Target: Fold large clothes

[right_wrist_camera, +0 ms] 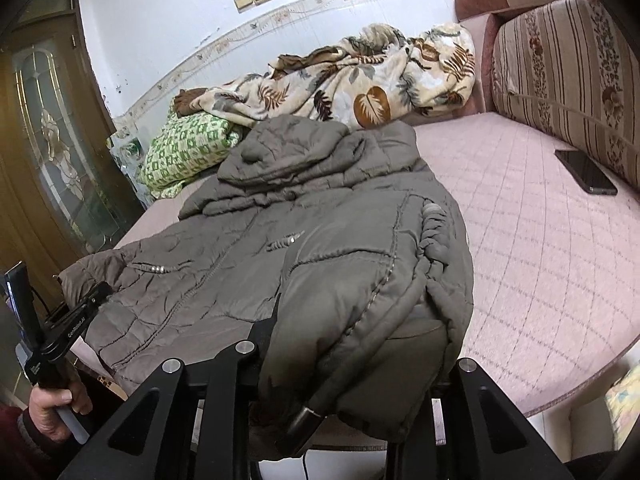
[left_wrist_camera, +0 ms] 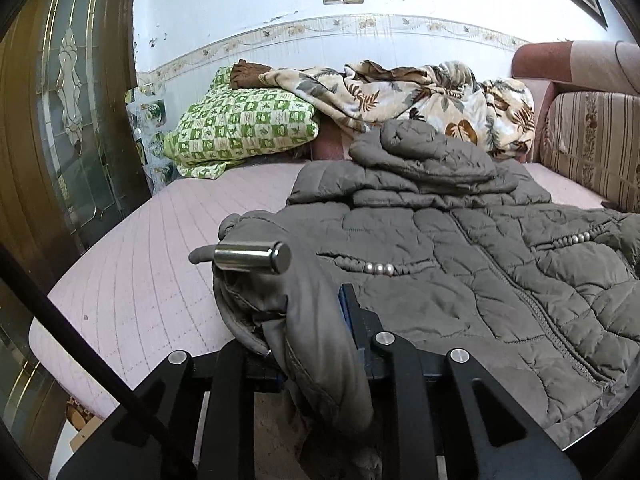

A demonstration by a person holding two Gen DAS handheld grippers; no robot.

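Left gripper [left_wrist_camera: 308, 308] clamped on quilted jacket [left_wrist_camera: 460, 272] hem — right gripper [right_wrist_camera: 320, 360] likewise, fingertips buried under fabric; near hem cut off.

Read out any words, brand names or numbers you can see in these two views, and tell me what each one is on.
"GenRobot.AI": white lettering on the black bar of the left gripper, seen from the right wrist, small but just legible.
A second white marking lower on the same tool: too small to read.
The jacket, blanket and phone: no readable text.

Jacket [right_wrist_camera: 304, 240], phone [right_wrist_camera: 586, 172] on bed [right_wrist_camera: 540, 260]
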